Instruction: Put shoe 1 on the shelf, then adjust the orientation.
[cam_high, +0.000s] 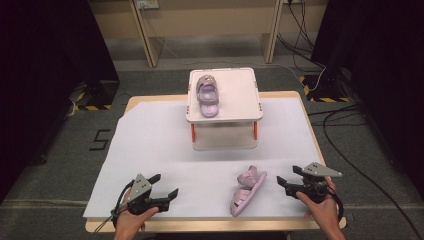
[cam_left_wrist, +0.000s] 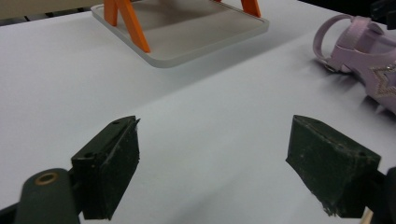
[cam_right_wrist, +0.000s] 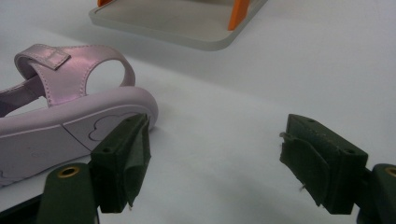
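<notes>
A pink child's sandal lies on its side on the white sheet near the table's front edge, between the two grippers. A second pink sandal rests upright on the raised white tray. My left gripper stands open at the front left, nothing between its jaws; the fallen sandal shows at its upper right. My right gripper is open just right of the fallen sandal, whose heel and sole lie beside the left jaw.
The tray stands on orange legs over a lower white base plate at the table's middle back. White sheet covers most of the wooden table. Cables trail on the floor at right.
</notes>
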